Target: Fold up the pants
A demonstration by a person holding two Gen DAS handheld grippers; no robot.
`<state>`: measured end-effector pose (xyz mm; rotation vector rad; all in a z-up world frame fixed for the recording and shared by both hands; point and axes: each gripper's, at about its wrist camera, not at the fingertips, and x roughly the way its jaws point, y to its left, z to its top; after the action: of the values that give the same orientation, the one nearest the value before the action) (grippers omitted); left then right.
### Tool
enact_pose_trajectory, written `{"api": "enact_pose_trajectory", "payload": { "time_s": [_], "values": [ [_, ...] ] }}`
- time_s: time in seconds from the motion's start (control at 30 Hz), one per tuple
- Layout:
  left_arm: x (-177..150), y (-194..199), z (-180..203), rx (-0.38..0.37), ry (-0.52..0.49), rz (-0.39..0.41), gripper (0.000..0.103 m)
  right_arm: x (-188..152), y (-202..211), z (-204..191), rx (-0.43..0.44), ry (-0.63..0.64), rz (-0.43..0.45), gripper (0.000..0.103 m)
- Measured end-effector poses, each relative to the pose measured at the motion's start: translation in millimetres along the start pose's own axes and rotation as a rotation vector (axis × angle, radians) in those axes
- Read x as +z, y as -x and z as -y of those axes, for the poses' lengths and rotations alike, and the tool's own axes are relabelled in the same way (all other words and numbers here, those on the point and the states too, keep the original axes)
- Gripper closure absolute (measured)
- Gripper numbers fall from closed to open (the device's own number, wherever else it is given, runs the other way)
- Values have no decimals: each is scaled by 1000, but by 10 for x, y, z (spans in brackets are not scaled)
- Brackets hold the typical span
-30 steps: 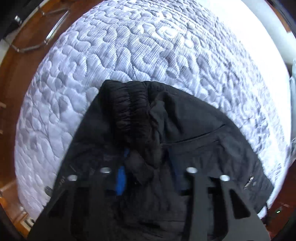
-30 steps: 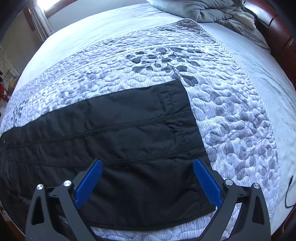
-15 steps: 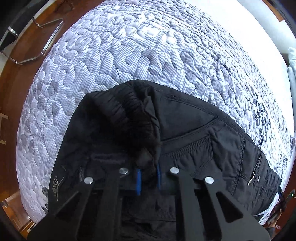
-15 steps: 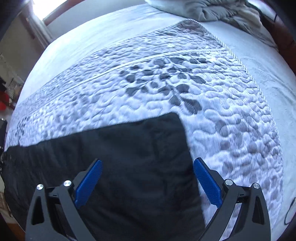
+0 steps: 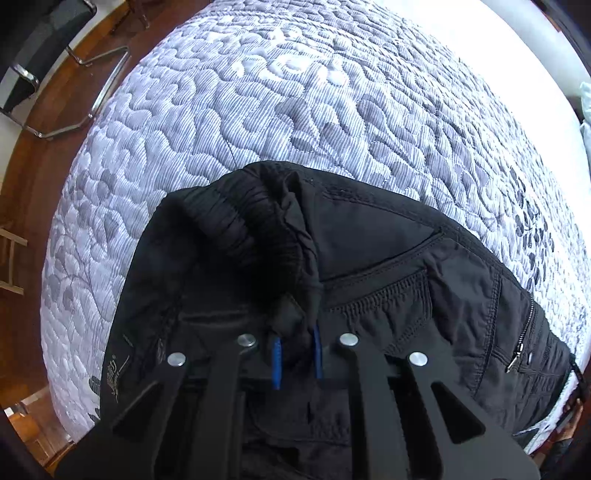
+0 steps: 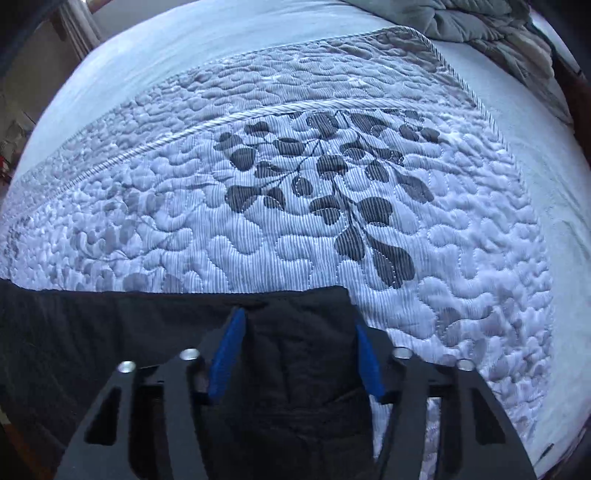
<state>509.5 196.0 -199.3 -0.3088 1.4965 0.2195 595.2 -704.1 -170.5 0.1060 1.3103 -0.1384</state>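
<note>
Black pants (image 5: 388,266) lie on a white quilted bedspread (image 5: 295,92). In the left wrist view my left gripper (image 5: 295,354) is shut on a bunched fold at the elastic waistband (image 5: 243,221), with a pocket and a zipper (image 5: 517,354) to the right. In the right wrist view my right gripper (image 6: 295,354) is low over the leg-hem end of the pants (image 6: 295,332). Its blue pads (image 6: 225,354) stand apart around a strip of the black fabric, with a gap still showing between them.
The bedspread (image 6: 332,184) has a dark leaf print beyond the hem. A grey crumpled blanket (image 6: 461,18) lies at the far right of the bed. In the left wrist view a chrome chair frame (image 5: 74,92) stands on wooden floor beside the bed's left edge.
My left gripper closed on the waistband fold and holds it. My right gripper moved down onto the hem end, and its pads came much closer together around the fabric.
</note>
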Motion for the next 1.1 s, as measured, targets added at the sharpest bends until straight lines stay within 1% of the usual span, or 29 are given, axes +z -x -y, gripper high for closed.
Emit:
{"api": "enact_pose_trajectory", "payload": {
  "time_s": [0.03,0.07,0.2,0.33,0.4,0.5,0.53,0.6,0.7,0.8,0.93,1.03,1.1],
  "values": [
    [-6,3,27,8,-3,8,92,-6,32,-25,-10,16,7,75],
    [-14,9,50,12,-6,14,92,-15,70,-38,-21,28,16,80],
    [-95,64,150,20,9,40,93,-53,243,-56,-17,45,66,89],
    [-205,191,184,3,9,102,94,-123,588,-52,18,32,170,91],
    [-287,309,171,-34,19,151,94,-214,854,-25,56,30,242,91],
    [-459,503,127,-104,41,231,94,-392,1198,-33,118,21,318,92],
    [-514,554,115,-116,38,251,94,-467,1332,-59,138,25,350,92],
    [-652,680,88,-143,24,298,94,-613,1545,-80,157,39,401,93],
    [-826,912,-43,-220,45,354,94,-852,1844,-56,192,40,466,93],
    [-994,1074,-144,-281,45,381,94,-1147,2086,-4,230,30,518,95],
    [-1281,1219,-247,-320,52,401,94,-1544,2302,36,255,31,571,96],
    [-1525,1284,-334,-336,40,417,94,-1816,2376,120,272,6,585,96],
    [-1667,1291,-438,-354,46,414,94,-1992,2382,198,281,-22,585,97]
  ]
}}
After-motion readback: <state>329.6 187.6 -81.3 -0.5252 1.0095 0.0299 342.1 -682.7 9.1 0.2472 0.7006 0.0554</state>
